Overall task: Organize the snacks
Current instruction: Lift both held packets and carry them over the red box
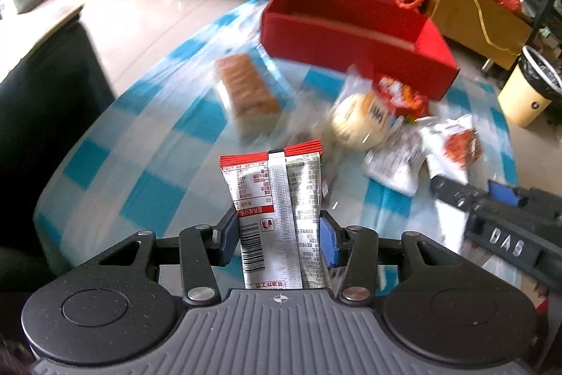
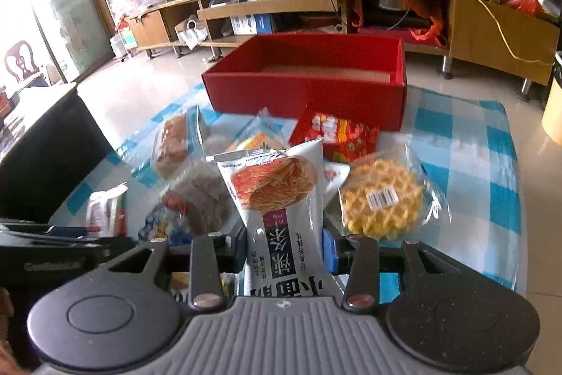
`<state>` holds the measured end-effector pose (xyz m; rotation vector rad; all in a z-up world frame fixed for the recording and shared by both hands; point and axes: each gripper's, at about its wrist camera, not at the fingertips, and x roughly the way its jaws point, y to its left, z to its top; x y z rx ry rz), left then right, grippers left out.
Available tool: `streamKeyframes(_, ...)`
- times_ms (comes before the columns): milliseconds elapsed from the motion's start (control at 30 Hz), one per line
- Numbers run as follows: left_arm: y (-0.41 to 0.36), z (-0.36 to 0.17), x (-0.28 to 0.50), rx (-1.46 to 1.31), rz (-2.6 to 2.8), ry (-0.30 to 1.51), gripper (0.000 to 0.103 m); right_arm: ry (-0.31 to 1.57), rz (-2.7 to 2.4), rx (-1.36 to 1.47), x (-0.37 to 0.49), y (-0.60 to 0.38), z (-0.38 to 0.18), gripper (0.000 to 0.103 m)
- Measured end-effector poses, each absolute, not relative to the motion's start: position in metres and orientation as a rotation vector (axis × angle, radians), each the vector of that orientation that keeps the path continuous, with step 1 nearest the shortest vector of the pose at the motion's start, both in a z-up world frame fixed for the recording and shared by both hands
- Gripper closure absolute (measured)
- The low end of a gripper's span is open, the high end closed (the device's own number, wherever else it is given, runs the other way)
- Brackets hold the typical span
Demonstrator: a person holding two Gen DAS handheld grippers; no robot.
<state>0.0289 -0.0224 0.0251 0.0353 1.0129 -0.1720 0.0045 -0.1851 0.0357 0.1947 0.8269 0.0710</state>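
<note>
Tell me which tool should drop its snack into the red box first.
Right, probably. The right tool holds its white packet with the red box open straight ahead. For the left tool, gripping the red-topped packet, the box sits off to the right.

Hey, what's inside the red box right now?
The red box shows only bare cardboard floor along its far side; no snacks are visible. Its near wall hides the floor closest to the cameras, so something flat there could go unseen.
</note>
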Motion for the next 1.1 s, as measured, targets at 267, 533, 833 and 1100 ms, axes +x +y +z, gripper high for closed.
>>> streamKeyframes(267,-0.046,0.032,0.075,0.013,-0.217,0.969,0.048,0.833,0.050,0.213,0.032,-0.194,0.038,0.061)
streamKeyframes(533,-0.068,0.042,0.111,0.004,-0.250,0.927,0.048,0.812,0.010,0.235,0.061,-0.212,0.046,0.061)
streamKeyframes(833,-0.089,0.050,0.153,0.014,-0.244,0.887,0.048,0.777,-0.017,0.246,0.102,-0.230,0.056,0.061)
streamKeyframes(1100,-0.109,0.056,0.190,0.033,-0.241,0.845,0.048,0.741,-0.024,0.236,0.144,-0.237,0.067,0.061)
